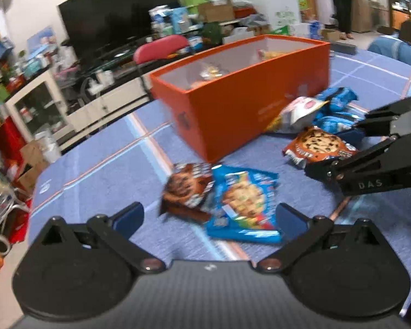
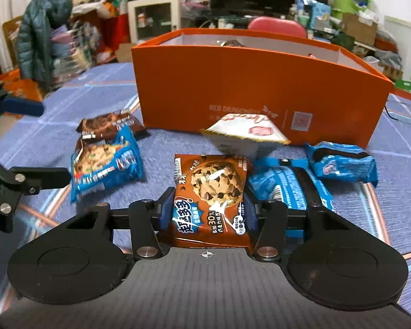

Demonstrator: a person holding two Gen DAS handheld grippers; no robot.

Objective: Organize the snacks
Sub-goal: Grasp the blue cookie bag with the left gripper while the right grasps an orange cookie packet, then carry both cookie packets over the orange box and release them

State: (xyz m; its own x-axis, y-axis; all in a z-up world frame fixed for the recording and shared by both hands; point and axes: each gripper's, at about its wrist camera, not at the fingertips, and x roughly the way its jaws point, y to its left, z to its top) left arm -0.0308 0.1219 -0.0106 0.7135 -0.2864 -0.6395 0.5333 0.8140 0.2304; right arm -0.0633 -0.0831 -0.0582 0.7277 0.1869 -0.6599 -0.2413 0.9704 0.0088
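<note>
Currently, right gripper (image 2: 207,211): pads clamped on the sides of the brown cookie packet (image 2: 211,192), low over the blue tablecloth (image 2: 383,219).
Left gripper (image 1: 209,220): fingers apart, empty, just short of the blue cookie packet (image 1: 245,203).
Beyond: orange box (image 2: 260,87), open-topped, some snacks inside.
Risk: slick wrapper could slip from the edge grip during the lift.
Unclear: box contents mostly hidden by its wall.

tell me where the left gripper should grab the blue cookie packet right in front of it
Probably across its two long side edges. The blue cookie packet lies flat on the table, overlapping the dark brown packet on one side. The left gripper, jaws open, could drop from above, favouring the free edge away from that overlap.
</note>
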